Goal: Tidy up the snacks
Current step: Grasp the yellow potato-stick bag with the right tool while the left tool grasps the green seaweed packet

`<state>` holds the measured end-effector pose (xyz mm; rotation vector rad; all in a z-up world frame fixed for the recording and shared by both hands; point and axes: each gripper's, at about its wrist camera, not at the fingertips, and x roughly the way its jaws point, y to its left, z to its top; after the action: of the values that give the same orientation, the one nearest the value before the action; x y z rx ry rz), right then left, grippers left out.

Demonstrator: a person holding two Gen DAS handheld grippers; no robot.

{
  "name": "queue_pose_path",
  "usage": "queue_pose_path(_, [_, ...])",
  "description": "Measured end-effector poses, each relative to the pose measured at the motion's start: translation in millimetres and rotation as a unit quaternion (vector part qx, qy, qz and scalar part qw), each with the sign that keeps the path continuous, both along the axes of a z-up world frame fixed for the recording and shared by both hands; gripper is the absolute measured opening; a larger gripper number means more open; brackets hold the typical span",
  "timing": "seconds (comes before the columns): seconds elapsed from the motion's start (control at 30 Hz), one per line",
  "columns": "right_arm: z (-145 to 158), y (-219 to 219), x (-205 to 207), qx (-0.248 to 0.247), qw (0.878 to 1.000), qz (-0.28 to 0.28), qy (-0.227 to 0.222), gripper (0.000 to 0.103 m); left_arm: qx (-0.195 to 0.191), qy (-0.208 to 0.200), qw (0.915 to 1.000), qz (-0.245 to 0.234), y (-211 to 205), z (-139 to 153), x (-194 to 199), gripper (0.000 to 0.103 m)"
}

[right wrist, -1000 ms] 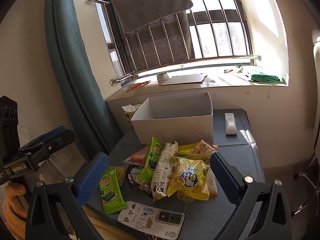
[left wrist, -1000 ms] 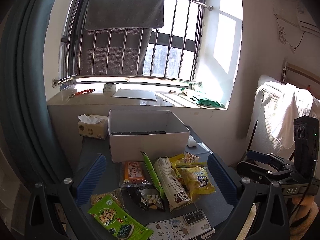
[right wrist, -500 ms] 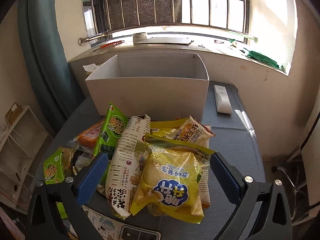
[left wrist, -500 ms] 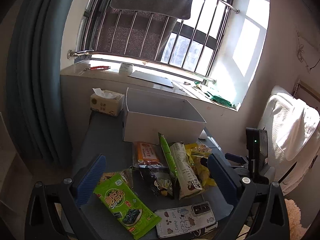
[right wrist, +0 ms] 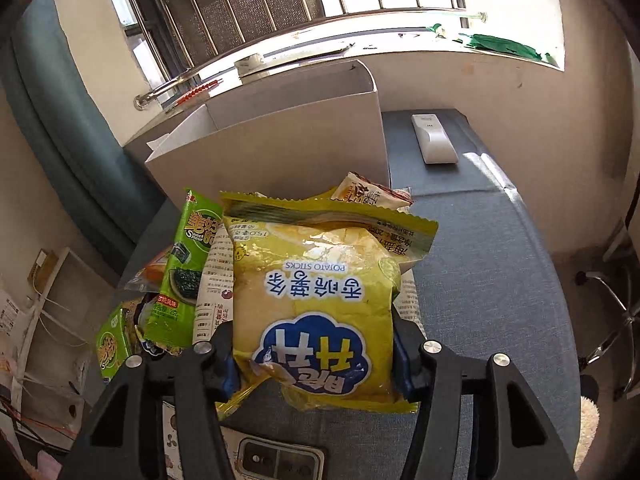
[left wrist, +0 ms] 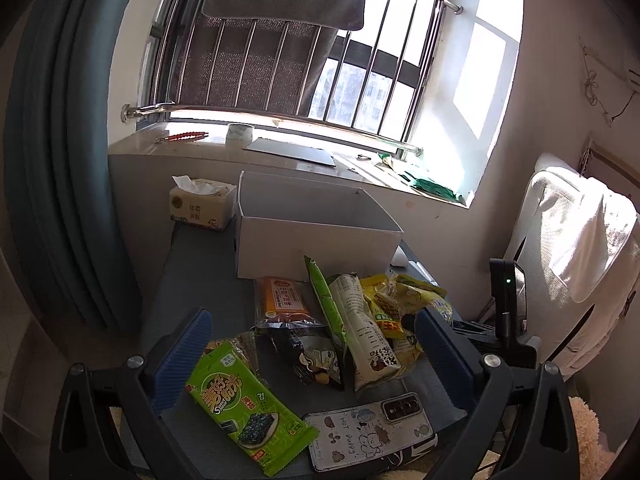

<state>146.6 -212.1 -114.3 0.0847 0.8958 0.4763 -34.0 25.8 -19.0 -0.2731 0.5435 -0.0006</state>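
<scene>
A pile of snack packets lies on the grey table in front of an open white box. My right gripper has its fingers closed against both sides of a yellow potato sticks bag on top of the pile. My left gripper is open and empty, hovering over the near end of the pile, with a green seaweed packet between its fingers. A tall white packet and an orange packet lie in the pile. The white box also shows in the right wrist view.
A phone in a white case lies at the table's near edge. A tissue box stands left of the white box. A white remote lies to the box's right. A white chair stands at right.
My right gripper dropped toward the pile and closed its fingers around the yellow potato sticks bag. My left gripper swung left and back a little, staying open.
</scene>
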Motion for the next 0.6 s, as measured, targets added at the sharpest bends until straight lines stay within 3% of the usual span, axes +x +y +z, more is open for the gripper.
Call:
queue_pose_path(0.17, [35.5,-27.3,-15.4,0.061,0.997,-0.018,-0.04,0.061,-0.014,0.02,0.9992,0.03,14.3,-8.6,3.0,0.103])
queue_pose_path(0.3, [61.1,-46.1,-38.1,0.094,0.992,-0.026,-0.077,0.061,-0.019,0.073,0.9952,0.062,26.4,-33.7,16.7,0.103])
queue_pose_path(0.4, [71.8,-56.0,-54.7,0.105,0.99,-0.027,-0.094,0.062,-0.037,0.135,0.987,0.08,32.9,-66.1,30.8,0.103])
queue_pose_path(0.6, [75.0,-60.6,-69.1,0.094,0.99,-0.03,-0.105,0.062,-0.014,0.206,0.9724,0.109,27.5,-118.8,46.7,0.103])
